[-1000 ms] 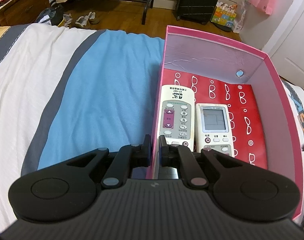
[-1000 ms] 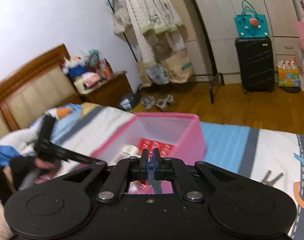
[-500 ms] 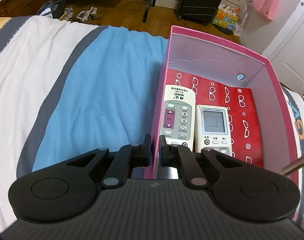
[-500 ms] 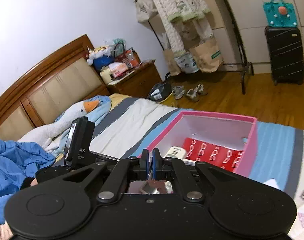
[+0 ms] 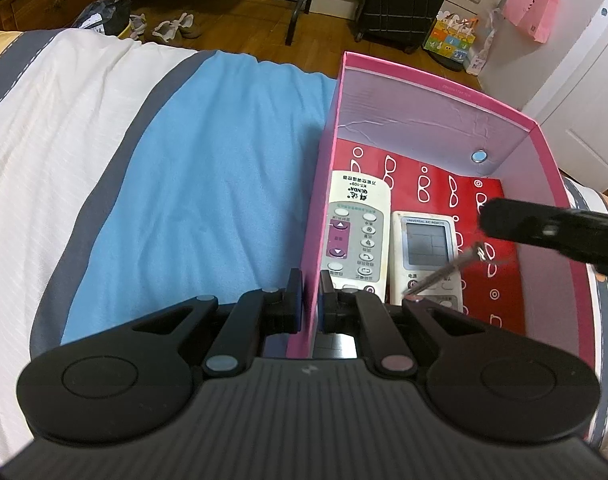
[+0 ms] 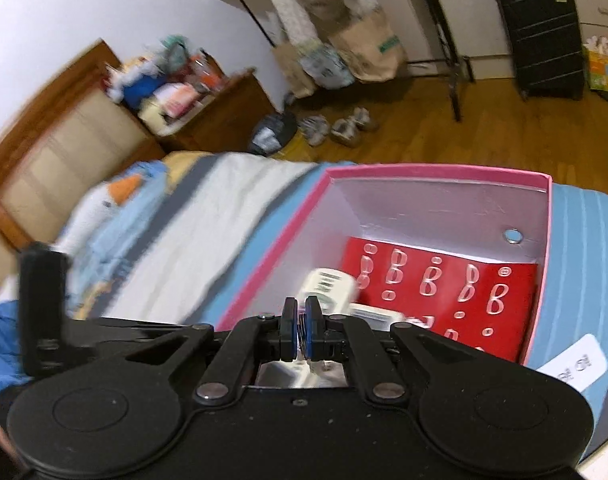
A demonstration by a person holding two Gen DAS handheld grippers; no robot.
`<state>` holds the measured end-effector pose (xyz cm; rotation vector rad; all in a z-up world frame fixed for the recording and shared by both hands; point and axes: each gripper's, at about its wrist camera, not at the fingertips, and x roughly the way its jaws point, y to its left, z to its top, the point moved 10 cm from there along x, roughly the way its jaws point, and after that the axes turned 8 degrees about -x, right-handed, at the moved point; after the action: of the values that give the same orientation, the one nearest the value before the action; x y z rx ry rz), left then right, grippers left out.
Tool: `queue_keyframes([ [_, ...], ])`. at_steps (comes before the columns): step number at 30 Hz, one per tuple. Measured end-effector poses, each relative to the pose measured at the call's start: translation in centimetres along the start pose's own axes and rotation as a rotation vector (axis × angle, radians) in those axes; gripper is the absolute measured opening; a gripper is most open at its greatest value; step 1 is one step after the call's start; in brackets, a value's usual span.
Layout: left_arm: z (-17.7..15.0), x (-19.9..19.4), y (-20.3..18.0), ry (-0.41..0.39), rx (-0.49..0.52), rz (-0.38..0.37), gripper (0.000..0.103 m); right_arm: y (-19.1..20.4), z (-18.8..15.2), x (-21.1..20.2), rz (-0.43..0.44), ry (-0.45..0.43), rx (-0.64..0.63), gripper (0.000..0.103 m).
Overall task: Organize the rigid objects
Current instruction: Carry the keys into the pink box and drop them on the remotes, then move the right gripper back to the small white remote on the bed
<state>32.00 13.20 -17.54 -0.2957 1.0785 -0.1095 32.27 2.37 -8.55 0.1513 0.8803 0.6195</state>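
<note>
A pink box (image 5: pixel 424 80) lies open on the bed, its floor lined with a red card printed with glasses (image 5: pixel 484 200). Two white remotes (image 5: pixel 356 232) (image 5: pixel 424 248) lie side by side along its left wall. My left gripper (image 5: pixel 312 300) is shut on that left wall, one finger inside and one outside. My right gripper (image 6: pixel 301 314) is shut on a small thin metal thing, seemingly a key (image 5: pixel 444 270). It dangles over the right-hand remote inside the box. In the left wrist view the right gripper (image 5: pixel 492 220) reaches in from the right.
The bed has a blue, white and grey striped sheet (image 5: pixel 203 180). A white label (image 6: pixel 576 360) lies on the sheet right of the box. A plush toy (image 6: pixel 115 200) sits near the headboard. Beyond the bed are a wooden floor, shoes (image 5: pixel 175 26) and a black suitcase (image 5: pixel 404 0).
My right gripper has swung in from the right with the metal thing and now hangs over the box's inside. The left gripper and the box have stayed put.
</note>
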Motion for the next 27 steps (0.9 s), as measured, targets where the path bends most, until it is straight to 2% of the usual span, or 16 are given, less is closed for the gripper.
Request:
queue_keyframes([
  [2, 0.0, 0.0, 0.0, -0.001, 0.0, -0.003, 0.006, -0.5, -0.5, 0.7, -0.054, 0.037, -0.011, 0.007],
  [3, 0.0, 0.0, 0.0, 0.0, -0.002, -0.005, 0.006, -0.5, -0.7, 0.7, -0.062, 0.037, -0.015, 0.013],
  [6, 0.0, 0.1, 0.2, 0.003, -0.006, -0.011, 0.006, -1.0, -0.8, -0.5, -0.076, 0.023, -0.011, 0.015],
  [8, -0.1, 0.1, 0.2, 0.002, -0.004, -0.011, 0.006, -0.9, -0.5, -2.2, -0.081, 0.003, -0.05, 0.017],
  [11, 0.0, 0.1, 0.2, 0.003, -0.005, -0.011, 0.006, -1.4, 0.0, -6.0, -0.094, -0.029, -0.092, 0.029],
  [17, 0.1, 0.2, 0.0, 0.012, 0.0, 0.002, 0.006, -5.3, -0.4, -12.6, -0.133, -0.045, -0.049, 0.035],
  [20, 0.1, 0.3, -0.1, 0.012, 0.0, 0.007, 0.006, -8.3, -1.6, -14.2, -0.13, -0.044, 0.017, 0.039],
  [24, 0.0, 0.2, -0.1, 0.012, -0.002, 0.02, 0.006, -12.1, -3.8, -14.8, 0.005, -0.094, 0.24, 0.043],
  [27, 0.0, 0.2, -0.2, 0.013, -0.001, 0.024, 0.005, -13.9, -5.4, -13.7, 0.047, -0.089, 0.347, 0.043],
])
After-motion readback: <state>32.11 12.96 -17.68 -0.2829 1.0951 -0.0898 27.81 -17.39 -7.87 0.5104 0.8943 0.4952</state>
